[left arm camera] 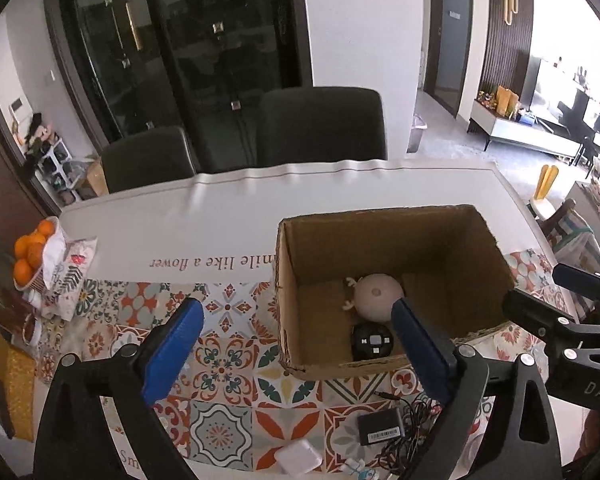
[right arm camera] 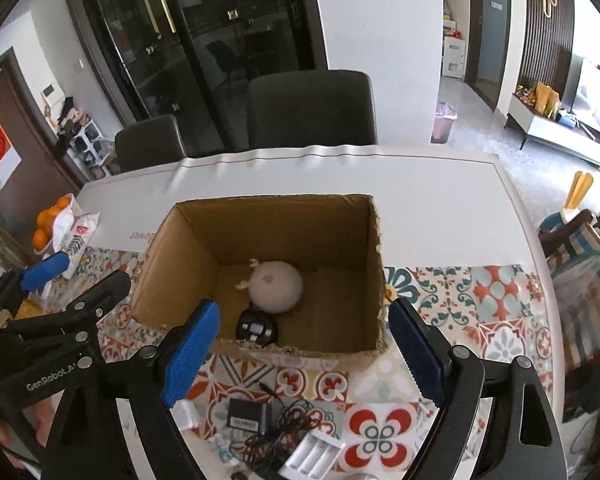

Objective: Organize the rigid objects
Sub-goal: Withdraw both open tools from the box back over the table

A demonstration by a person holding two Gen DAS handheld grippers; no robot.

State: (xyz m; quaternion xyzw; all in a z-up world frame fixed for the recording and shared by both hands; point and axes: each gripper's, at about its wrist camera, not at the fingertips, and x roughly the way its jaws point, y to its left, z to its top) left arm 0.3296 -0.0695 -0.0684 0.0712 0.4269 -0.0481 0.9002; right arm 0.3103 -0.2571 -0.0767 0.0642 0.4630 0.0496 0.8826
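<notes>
An open cardboard box (left arm camera: pixel 384 366) (right arm camera: pixel 300 346) stands on the patterned tablecloth. Inside lie a round pale toy with small antlers (left arm camera: pixel 376 290) (right arm camera: pixel 276 286) and a black round gadget (left arm camera: pixel 372 340) (right arm camera: pixel 256 328). In front of the box lie a black power adapter (left arm camera: pixel 380 428) (right arm camera: pixel 246 414) with tangled cable (right arm camera: pixel 284 436), a white charger block (left arm camera: pixel 298 456) and a white battery holder (right arm camera: pixel 314 454). My left gripper (left arm camera: pixel 296 344) is open and empty, in front of the box's left corner. My right gripper (right arm camera: pixel 304 350) is open and empty, before the box's near wall.
A bowl of oranges (left arm camera: pixel 30 254) (right arm camera: pixel 50 220) and a patterned pouch (left arm camera: pixel 68 272) sit at the table's left edge. Two dark chairs (left arm camera: pixel 320 128) (left arm camera: pixel 146 158) stand behind the far edge. A yellow box (left arm camera: pixel 12 392) lies at near left.
</notes>
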